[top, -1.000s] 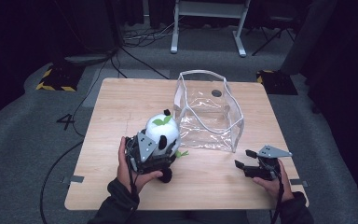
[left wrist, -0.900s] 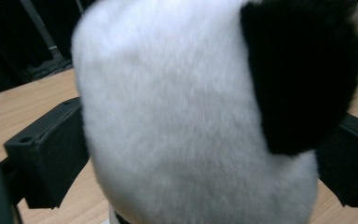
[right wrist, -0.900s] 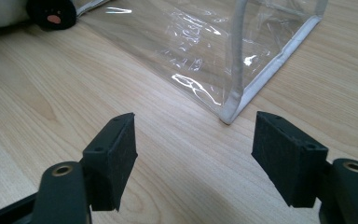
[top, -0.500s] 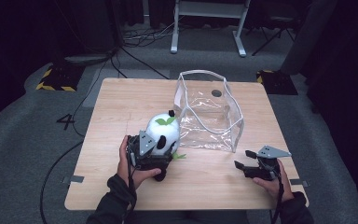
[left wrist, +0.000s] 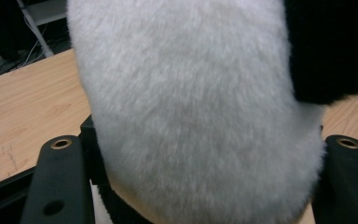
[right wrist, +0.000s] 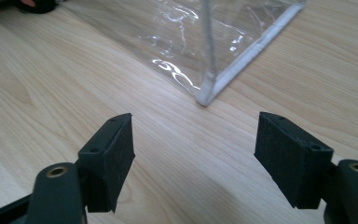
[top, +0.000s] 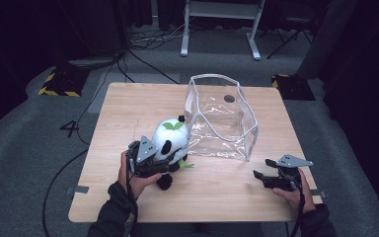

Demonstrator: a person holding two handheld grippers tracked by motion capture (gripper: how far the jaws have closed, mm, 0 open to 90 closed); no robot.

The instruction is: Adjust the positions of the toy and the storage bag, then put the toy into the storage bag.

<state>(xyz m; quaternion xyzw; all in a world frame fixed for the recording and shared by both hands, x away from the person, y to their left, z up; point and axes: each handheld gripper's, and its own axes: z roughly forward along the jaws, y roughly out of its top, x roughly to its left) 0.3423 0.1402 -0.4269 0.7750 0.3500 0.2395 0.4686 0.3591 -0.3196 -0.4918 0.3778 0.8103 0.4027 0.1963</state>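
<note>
Left gripper (top: 150, 163) jaws just closed on panda (top: 170, 140), apparently gripping its body; panda on table (top: 128, 108) beside clear bag (top: 219, 121); right gripper (top: 269, 178) wide, empty; lift likely next.

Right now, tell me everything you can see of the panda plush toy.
The panda plush toy is soft, fuzzy fabric: white body, black ear, eye patch and limbs, with a green leaf on its head. It sits roughly upright on the wooden table, close beside the clear plastic bag; whether they touch is unclear. The left gripper has just been closing its jaws, which now press into the white fur on both sides.
</note>
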